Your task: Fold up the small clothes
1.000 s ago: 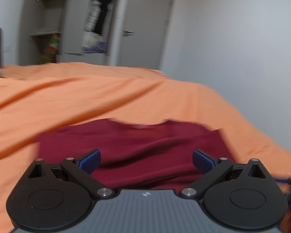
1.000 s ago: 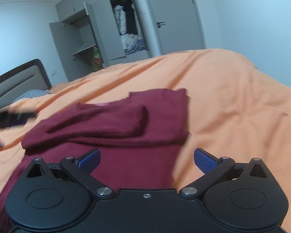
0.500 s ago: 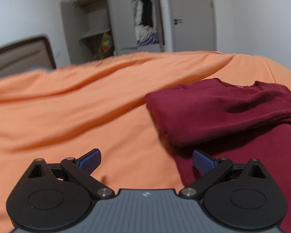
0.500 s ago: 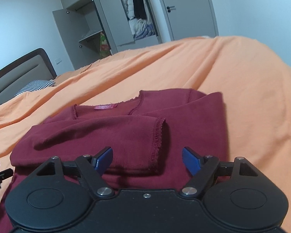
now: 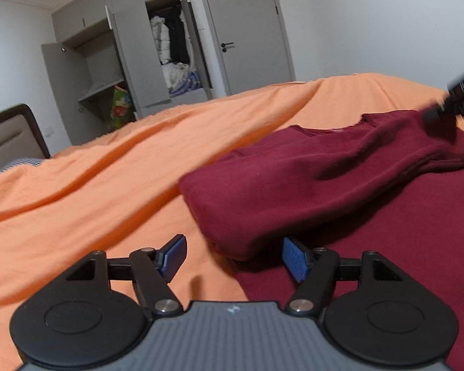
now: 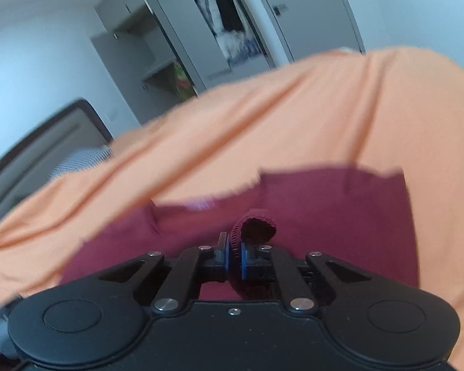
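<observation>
A dark red long-sleeved top (image 5: 340,185) lies on the orange bedcover (image 5: 92,201), one sleeve folded across its chest. My left gripper (image 5: 233,258) is open at the top's left edge, its right pad over the red cloth and its left pad over the bedcover. In the right wrist view the same top (image 6: 340,210) fills the middle, and my right gripper (image 6: 235,258) is shut on the sleeve cuff (image 6: 256,227), which bunches up just past the pads. The right gripper's black body (image 5: 457,99) shows blurred at the far right of the left wrist view.
An open grey wardrobe (image 5: 157,61) with hanging and piled clothes and a shut door (image 5: 247,27) stand behind the bed. A dark headboard (image 5: 12,136) and a checked pillow (image 6: 80,160) are at the left. Bedcover stretches left of the top.
My right gripper has shut on the sleeve cuff and its view has swung and blurred. My left gripper has narrowed slightly and come closer to the top's left edge.
</observation>
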The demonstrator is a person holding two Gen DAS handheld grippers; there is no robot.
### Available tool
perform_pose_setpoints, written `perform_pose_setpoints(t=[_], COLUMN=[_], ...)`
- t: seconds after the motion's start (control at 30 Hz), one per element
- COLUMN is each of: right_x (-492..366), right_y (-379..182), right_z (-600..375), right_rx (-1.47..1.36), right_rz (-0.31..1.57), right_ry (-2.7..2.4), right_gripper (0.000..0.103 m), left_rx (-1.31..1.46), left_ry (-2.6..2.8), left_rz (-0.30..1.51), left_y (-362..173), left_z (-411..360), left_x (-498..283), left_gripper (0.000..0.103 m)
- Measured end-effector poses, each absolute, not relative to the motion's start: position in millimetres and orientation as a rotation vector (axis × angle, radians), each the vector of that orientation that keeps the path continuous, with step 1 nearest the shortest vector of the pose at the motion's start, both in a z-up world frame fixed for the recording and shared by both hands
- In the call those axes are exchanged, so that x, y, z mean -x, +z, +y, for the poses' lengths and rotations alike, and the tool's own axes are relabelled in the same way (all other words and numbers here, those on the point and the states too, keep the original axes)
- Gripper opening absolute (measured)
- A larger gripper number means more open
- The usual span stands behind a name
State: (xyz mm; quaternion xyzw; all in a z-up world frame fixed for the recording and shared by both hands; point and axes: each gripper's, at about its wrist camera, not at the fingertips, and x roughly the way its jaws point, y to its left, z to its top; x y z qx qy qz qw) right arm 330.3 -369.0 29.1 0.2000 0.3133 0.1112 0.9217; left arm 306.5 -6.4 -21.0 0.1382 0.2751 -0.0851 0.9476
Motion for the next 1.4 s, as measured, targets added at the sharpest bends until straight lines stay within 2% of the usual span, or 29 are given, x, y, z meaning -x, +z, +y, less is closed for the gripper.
perform_pose_setpoints(t=[0.03,0.1,0.17,0.23,0.3,0.43,0.5,0.63,0.87,1.1,1.33,1.4], right_x=[-329.2,-328.6,-329.7,-332.6,-334.8,-336.5,-337.8,-331.6,-324.1,-321.7,-305.8,-297.5], right_y=[42.0,70.0,99.7,125.8,149.7,187.7,196.0,183.6,114.1,115.3,94.1,76.0], right_z=[-369.9,-371.7,-371.1,-369.4,-367.7,-362.3,-363.4,-365.2,-368.2,-367.0,-364.2,-367.5], right_rx=[-0.423,-0.454,-0.463,-0.486,-0.494,-0.432,-0.425,-0.406,-0.462,-0.457,-0.312,-0.276], right_rz=[0.622,0.58,0.54,0.499,0.462,0.382,0.369,0.392,0.534,0.459,0.461,0.5], right_ry=[0.241,0.275,0.296,0.331,0.36,0.368,0.371,0.36,0.32,0.331,0.316,0.284], right_gripper=[0.007,0.006,0.006,0.006,0.005,0.005,0.005,0.005,0.004,0.004,0.004,0.004], left_rx=[-0.281,-0.29,-0.275,-0.263,-0.269,-0.254,-0.261,-0.226,-0.158,-0.196,-0.309,-0.282], left_ry=[-0.171,-0.152,-0.126,-0.104,-0.089,-0.078,-0.056,-0.007,0.035,0.02,-0.032,-0.057], left_rz=[0.567,0.589,0.599,0.6,0.587,0.536,0.506,0.537,0.57,0.538,0.609,0.625], left_y=[-22.5,-25.9,-26.1,-23.7,-20.7,-7.0,0.2,9.1,13.8,33.2,7.2,1.4], left_z=[-7.5,-9.5,-10.8,-13.2,-17.1,-21.3,-21.8,-12.4,16.6,16.6,0.1,1.7], left_x=[-306.3,-311.2,-316.3,-319.5,-321.7,-314.7,-309.4,-307.8,-306.3,-302.3,-296.4,-292.3], left_gripper=[0.072,0.058,0.057,0.049,0.034,0.023,0.014,0.011,0.011,0.011,0.012,0.016])
